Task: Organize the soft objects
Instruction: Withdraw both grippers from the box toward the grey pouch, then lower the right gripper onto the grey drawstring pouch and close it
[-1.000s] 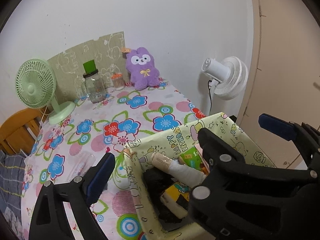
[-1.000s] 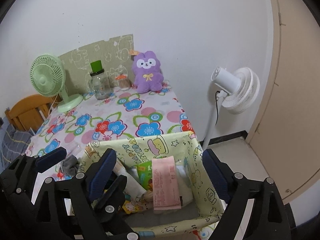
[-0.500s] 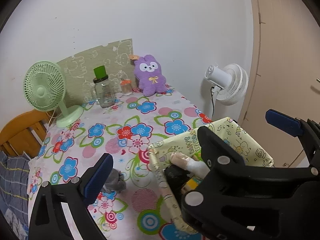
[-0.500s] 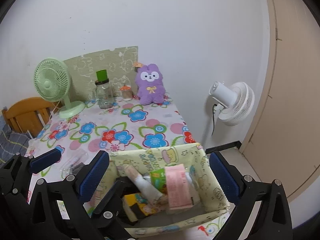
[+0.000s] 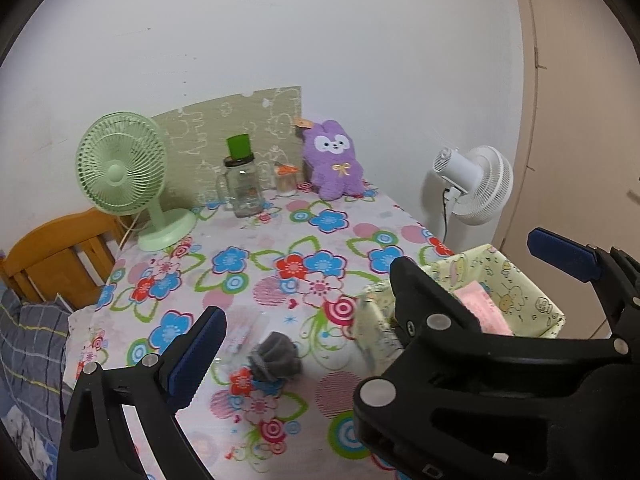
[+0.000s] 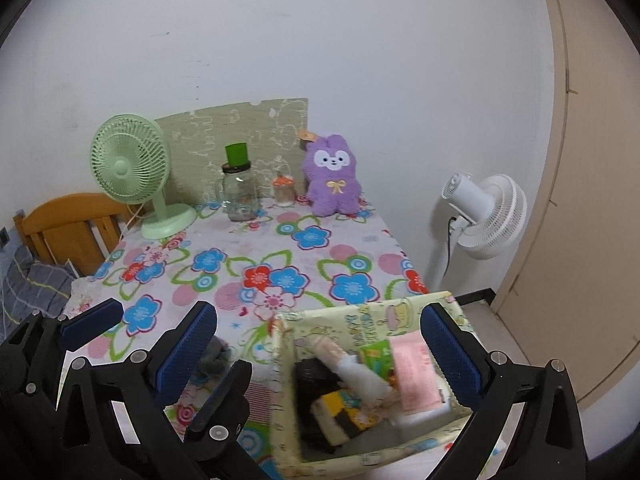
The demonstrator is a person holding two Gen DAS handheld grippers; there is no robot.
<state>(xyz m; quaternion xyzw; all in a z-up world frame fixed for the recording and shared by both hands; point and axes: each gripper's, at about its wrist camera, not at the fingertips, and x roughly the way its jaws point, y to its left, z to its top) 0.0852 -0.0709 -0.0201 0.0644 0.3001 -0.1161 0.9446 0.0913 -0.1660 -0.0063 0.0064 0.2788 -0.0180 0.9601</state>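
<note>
A yellow-green fabric basket (image 6: 344,322) stands at the table's near right corner, holding several rolled socks, packets and a pink cloth (image 6: 414,372). A grey sock ball (image 5: 274,362) lies on the flowered tablecloth left of the basket (image 5: 532,292). A purple plush bunny (image 5: 334,162) sits at the back by the wall. My left gripper (image 5: 380,308) is open and empty above the near table edge. My right gripper (image 6: 320,344) is open and empty over the basket, its black frame crossing the left wrist view.
A green desk fan (image 5: 124,172), a glass jar with a green lid (image 5: 242,184) and a small jar (image 5: 286,180) stand at the back. A white floor fan (image 5: 476,188) stands right of the table. A wooden chair (image 5: 52,256) is on the left.
Both grippers have pulled back and risen away from the basket. The grey sock ball, hidden a second ago, now shows on the cloth left of the basket.
</note>
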